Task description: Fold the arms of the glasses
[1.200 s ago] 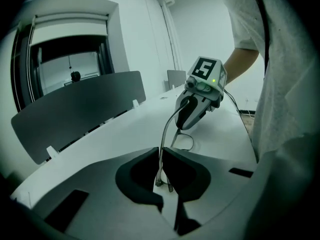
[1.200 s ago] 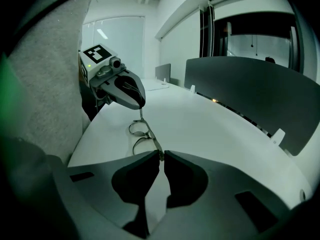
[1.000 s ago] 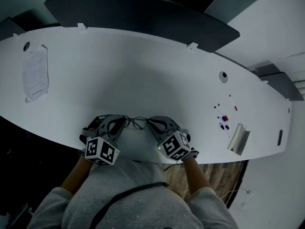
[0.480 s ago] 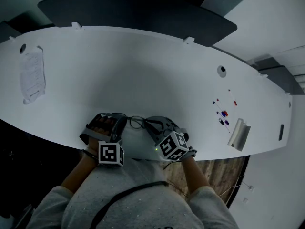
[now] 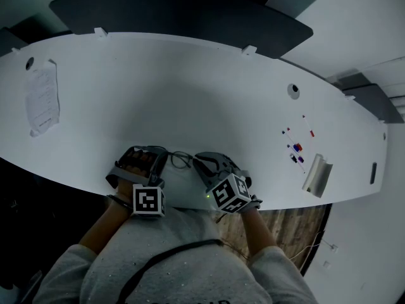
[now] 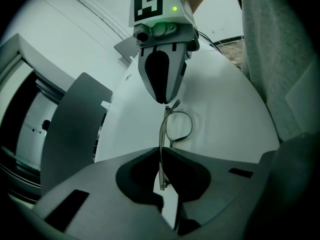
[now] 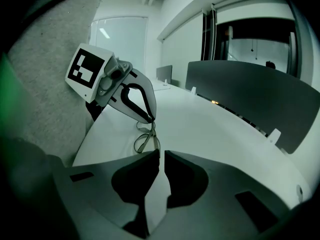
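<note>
Two grippers hold the glasses [image 5: 181, 159] at the near edge of the counter [image 5: 190, 94], resting on it or just above it, I cannot tell which: your left gripper [image 6: 162, 154] has its fingers [image 6: 135, 176] clamped on one arm, which runs edge-on between them, and your right gripper [image 7: 161, 154] has its fingers closed on the opposite corner of the frame. You look to be midway through folding that first arm, which seems not yet flat behind the lenses. Next, hold the right grip steady and swing the left-held arm inward about its hinge, gently, since the thin frame could twist or slip.
</note>
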### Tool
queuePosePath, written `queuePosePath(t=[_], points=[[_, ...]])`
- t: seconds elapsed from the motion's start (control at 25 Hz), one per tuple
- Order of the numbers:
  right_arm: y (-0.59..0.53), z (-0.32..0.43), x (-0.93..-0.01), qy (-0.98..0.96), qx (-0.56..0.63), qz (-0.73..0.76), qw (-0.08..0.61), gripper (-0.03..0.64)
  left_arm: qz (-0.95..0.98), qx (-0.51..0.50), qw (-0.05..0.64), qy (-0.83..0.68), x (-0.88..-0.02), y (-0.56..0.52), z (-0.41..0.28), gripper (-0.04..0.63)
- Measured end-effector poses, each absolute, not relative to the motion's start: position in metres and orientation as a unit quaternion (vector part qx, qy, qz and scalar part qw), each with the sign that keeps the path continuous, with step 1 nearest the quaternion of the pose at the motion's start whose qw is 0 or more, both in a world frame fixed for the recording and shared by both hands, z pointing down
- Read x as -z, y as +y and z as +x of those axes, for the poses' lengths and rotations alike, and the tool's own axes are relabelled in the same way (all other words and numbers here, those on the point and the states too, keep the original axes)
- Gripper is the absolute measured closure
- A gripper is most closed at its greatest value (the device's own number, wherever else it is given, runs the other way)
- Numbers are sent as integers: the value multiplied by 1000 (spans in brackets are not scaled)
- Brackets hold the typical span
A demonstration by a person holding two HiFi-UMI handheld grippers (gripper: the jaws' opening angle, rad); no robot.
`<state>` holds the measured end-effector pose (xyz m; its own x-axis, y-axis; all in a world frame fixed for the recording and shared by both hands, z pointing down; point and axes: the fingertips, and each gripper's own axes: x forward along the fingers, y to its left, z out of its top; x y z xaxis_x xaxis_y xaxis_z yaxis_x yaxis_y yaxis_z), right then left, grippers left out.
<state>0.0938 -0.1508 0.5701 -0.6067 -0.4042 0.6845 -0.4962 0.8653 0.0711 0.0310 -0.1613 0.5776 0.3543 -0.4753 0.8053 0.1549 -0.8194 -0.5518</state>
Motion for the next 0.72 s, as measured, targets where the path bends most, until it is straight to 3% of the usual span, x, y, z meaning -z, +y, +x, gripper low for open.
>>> queuePosePath(t=[0.48,0.6,0.72], points=[[-142,97,-555,-896,-82,284,332,572,-774,549,294,114,-573,-156,29,558],[-136,95,-554,-898,-83,281,329,574,-784,541,276,130,-568,-155,23,496],[-130,93,-551,-900,-81,280,324,574,-790,534,266,138,-564,-150,17,479]])
